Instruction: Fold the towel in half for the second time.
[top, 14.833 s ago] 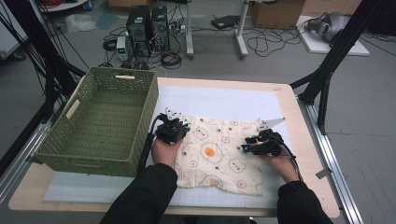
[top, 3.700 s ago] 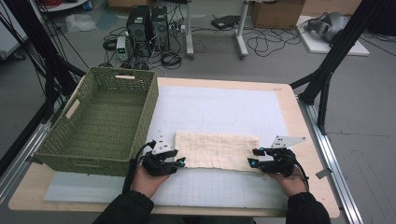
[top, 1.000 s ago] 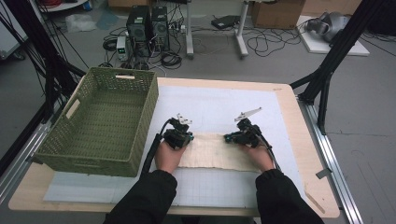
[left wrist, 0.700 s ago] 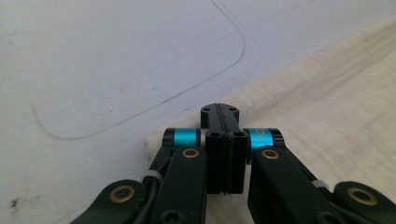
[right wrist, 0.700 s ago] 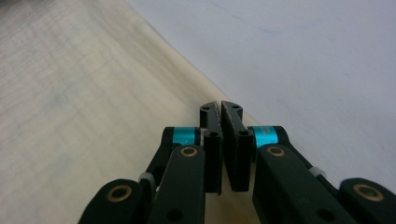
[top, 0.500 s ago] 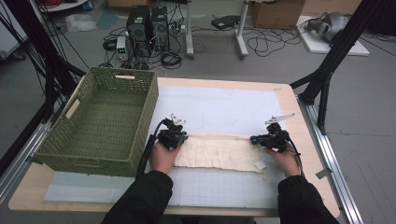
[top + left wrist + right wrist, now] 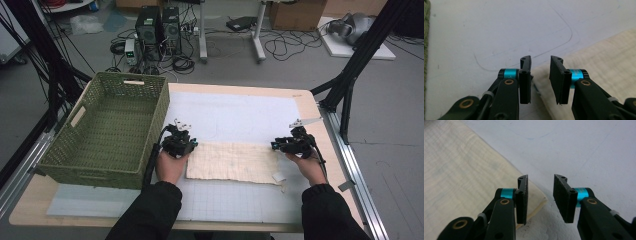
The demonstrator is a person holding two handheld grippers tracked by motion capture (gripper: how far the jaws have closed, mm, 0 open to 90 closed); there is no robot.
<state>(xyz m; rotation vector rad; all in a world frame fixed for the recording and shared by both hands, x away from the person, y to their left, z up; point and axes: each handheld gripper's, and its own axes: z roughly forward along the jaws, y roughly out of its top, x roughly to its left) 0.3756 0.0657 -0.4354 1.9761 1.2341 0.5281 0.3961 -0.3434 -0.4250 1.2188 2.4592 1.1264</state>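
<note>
At the far left of the high view, a green woven basket [image 7: 107, 127] is seen just beside the left gripper [image 7: 186, 144], on its outer side, so little room is left there. The left gripper is held at the upper left corner of a cream folded cloth [image 7: 232, 162], which stretches away from it toward the right gripper [image 7: 276, 145]. In the left gripper view, the left gripper [image 7: 540, 72] is released: its jaws have just been opening, and a clear gap is seen between them. The corner of the cloth [image 7: 599, 65] lies beneath and just behind the gap, extending to the gripper's right; nothing is pressed by the pads. Ahead of the jaws, bare white mat [image 7: 499, 30] is seen, marked by faint curved lines.

The cloth is laid flat as a long strip, its near edge running along the gridded part of the mat [image 7: 235, 200].

In the right gripper view, the right gripper [image 7: 540, 192] is likewise released, its jaws having just been opening, with nothing clamped between them. The cloth [image 7: 461, 170] lies to its left, its corner ending under the left jaw; the gap itself is over bare mat. Open mat is left ahead and to the right of this gripper. In the high view, the table's right edge [image 7: 330, 145] is near its outer side.
</note>
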